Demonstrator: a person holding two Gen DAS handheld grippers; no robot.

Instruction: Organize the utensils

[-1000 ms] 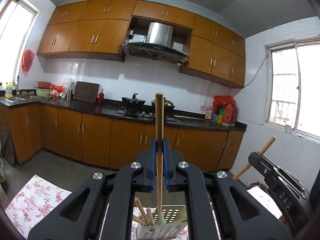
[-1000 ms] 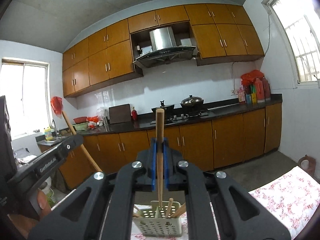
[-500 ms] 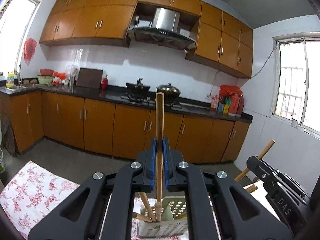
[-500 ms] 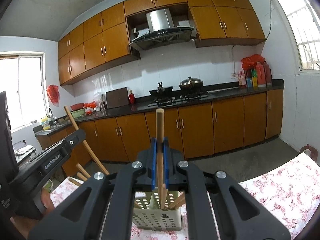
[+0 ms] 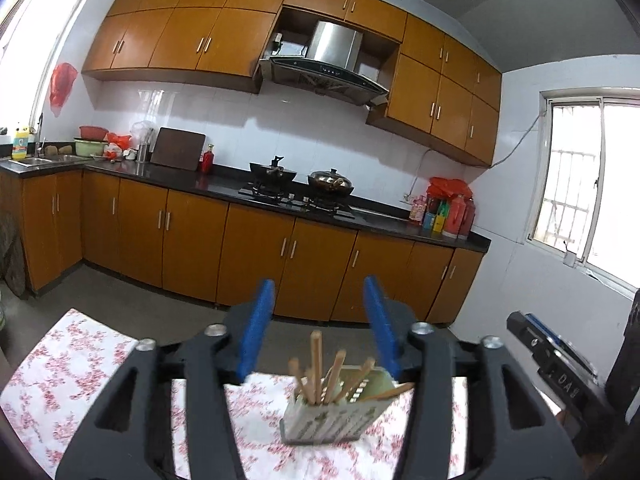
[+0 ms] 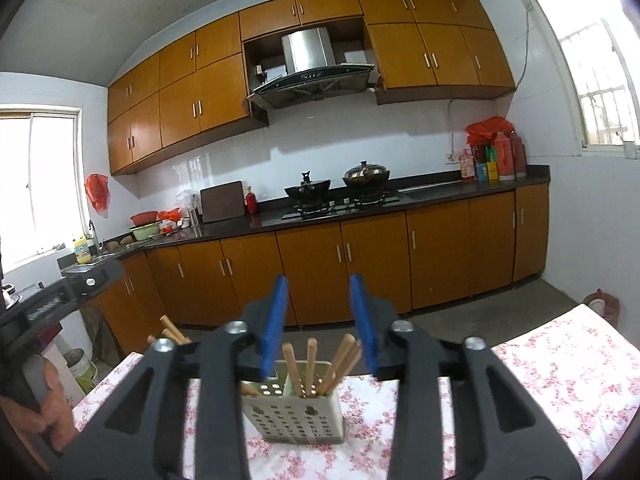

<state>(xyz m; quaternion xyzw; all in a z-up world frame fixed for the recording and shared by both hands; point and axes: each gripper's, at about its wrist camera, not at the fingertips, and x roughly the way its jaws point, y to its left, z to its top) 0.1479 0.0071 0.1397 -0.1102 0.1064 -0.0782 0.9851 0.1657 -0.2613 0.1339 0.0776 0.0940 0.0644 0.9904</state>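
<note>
A pale perforated utensil holder point(image 5: 334, 420) stands on the floral tablecloth point(image 5: 72, 364), with several wooden chopsticks point(image 5: 316, 364) upright in it. My left gripper point(image 5: 320, 328) is open and empty, just above and behind the holder. In the right wrist view the same holder point(image 6: 296, 412) and chopsticks point(image 6: 311, 364) sit below my right gripper point(image 6: 320, 324), which is also open and empty. The right gripper's body point(image 5: 560, 364) shows at the right edge of the left view; the left gripper's body point(image 6: 60, 296) shows at the left of the right view.
The floral tablecloth point(image 6: 552, 364) stretches to both sides of the holder. Beyond the table are orange base cabinets point(image 5: 192, 240), a black counter with a stove and pots point(image 5: 300, 184), and a floor pot point(image 6: 600, 306) at far right.
Both grippers were shut on a wooden chopstick above the holder. Both have opened; the chopsticks now stand in the holder. Both grippers have pulled back a little.
</note>
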